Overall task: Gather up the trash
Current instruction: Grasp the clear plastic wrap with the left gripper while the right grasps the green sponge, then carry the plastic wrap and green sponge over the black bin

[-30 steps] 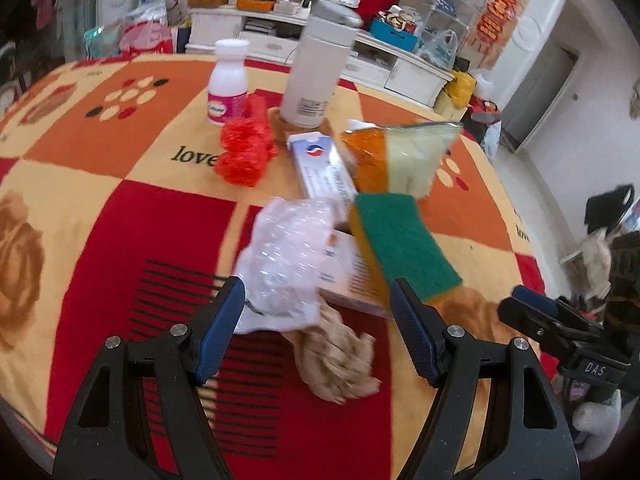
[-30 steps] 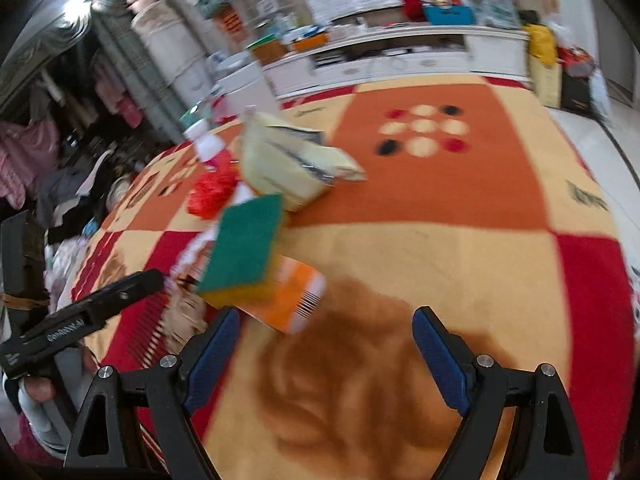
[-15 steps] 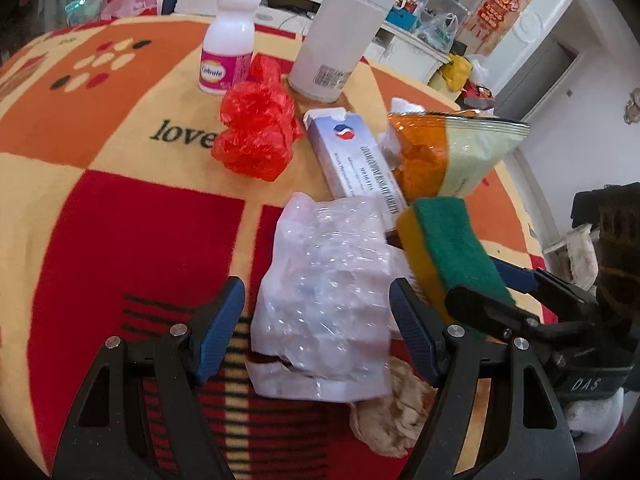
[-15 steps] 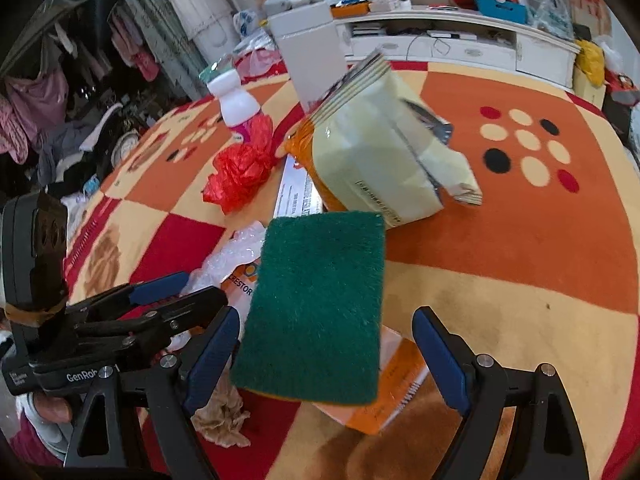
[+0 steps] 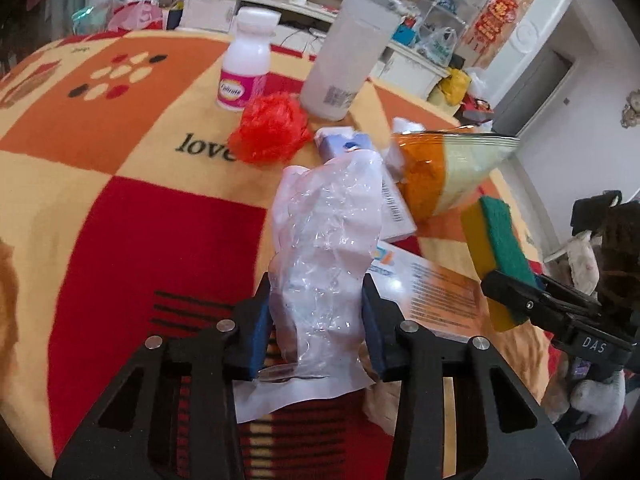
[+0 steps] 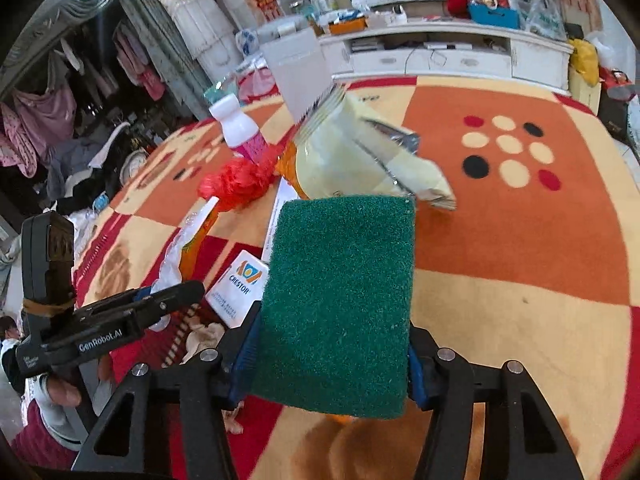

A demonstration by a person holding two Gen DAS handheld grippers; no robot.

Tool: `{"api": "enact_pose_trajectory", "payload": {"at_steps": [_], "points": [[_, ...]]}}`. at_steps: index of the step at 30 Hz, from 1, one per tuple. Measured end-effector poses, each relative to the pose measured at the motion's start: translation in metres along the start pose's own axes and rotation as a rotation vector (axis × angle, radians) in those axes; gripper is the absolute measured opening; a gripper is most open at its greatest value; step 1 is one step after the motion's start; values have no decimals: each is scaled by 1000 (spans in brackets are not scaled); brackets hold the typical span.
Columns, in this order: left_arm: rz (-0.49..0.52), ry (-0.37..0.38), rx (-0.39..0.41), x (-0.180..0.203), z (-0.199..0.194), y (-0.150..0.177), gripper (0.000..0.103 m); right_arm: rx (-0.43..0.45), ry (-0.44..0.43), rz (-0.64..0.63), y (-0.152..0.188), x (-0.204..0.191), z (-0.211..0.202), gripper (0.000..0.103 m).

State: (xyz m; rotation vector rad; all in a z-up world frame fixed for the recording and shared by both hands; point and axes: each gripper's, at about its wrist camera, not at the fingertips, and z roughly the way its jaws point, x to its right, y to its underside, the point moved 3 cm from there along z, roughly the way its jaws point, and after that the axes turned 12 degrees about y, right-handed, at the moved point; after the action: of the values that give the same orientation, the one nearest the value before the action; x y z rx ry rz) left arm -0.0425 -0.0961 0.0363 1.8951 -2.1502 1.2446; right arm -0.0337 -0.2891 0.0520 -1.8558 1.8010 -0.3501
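Observation:
My left gripper (image 5: 316, 320) is shut on a crumpled clear plastic wrapper (image 5: 326, 236) and holds it over the patterned tablecloth. My right gripper (image 6: 332, 356) is shut on a green and yellow sponge (image 6: 340, 292); the sponge also shows in the left wrist view (image 5: 500, 252) at the right, lifted. A red plastic bag (image 5: 272, 128) lies past the wrapper. A crumpled brown tissue (image 6: 200, 336) lies under the left gripper (image 6: 168, 300), mostly hidden.
A white pill bottle (image 5: 246, 66) and a tall white flask (image 5: 352, 52) stand at the back. An orange and cream snack bag (image 5: 444, 168), a white and blue box (image 5: 360, 152) and an orange and white box (image 5: 432, 296) lie nearby. White cabinets stand behind the table.
My left gripper has closed on the plastic wrapper and raised it. My right gripper has closed on the sponge and lifted it off the orange box.

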Motion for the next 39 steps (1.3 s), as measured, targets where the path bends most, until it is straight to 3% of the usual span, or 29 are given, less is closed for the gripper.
{"api": "enact_pose_trajectory", "payload": {"at_steps": [11,23,39], "points": [[147,-24,52,75,-17,19,38,43,43,29,36,29,-46,58],[269,-11,17,149,8,44,38,71,101,124,67,81,-82,58],[360,39,-40,215,42,65,38,88,169,248,102,146,-117,58]]}}
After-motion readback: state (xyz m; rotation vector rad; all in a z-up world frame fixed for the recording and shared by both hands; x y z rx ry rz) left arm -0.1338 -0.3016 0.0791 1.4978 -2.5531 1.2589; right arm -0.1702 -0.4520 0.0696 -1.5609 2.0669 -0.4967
